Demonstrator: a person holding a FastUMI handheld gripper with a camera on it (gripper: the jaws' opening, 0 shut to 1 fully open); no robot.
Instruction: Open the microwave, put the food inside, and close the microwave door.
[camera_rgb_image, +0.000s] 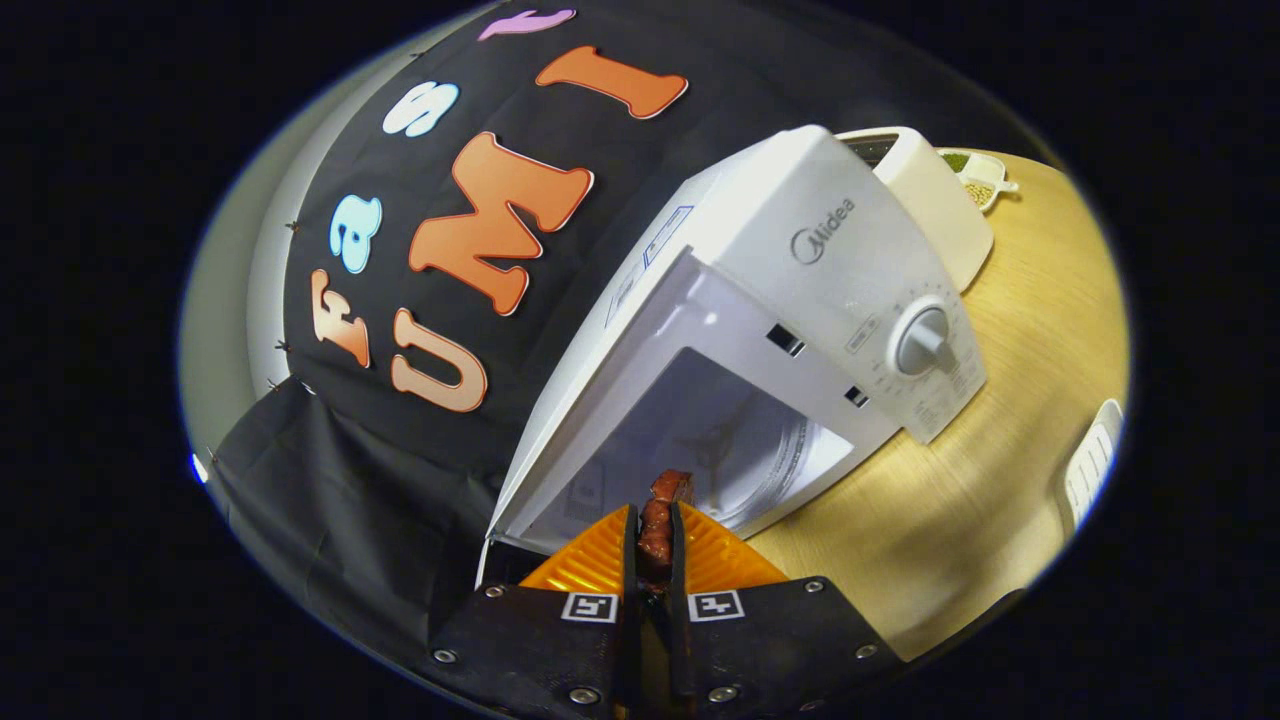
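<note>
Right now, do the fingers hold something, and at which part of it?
Yes. The fingers are shut on a dark reddish-brown piece of food, gripping its near lower part; its far end sticks out toward the open microwave.

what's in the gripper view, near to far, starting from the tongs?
tongs shut on the food → open microwave cavity with its glass turntable → white appliance behind the microwave → small dish at the far edge of the wooden table.
</note>
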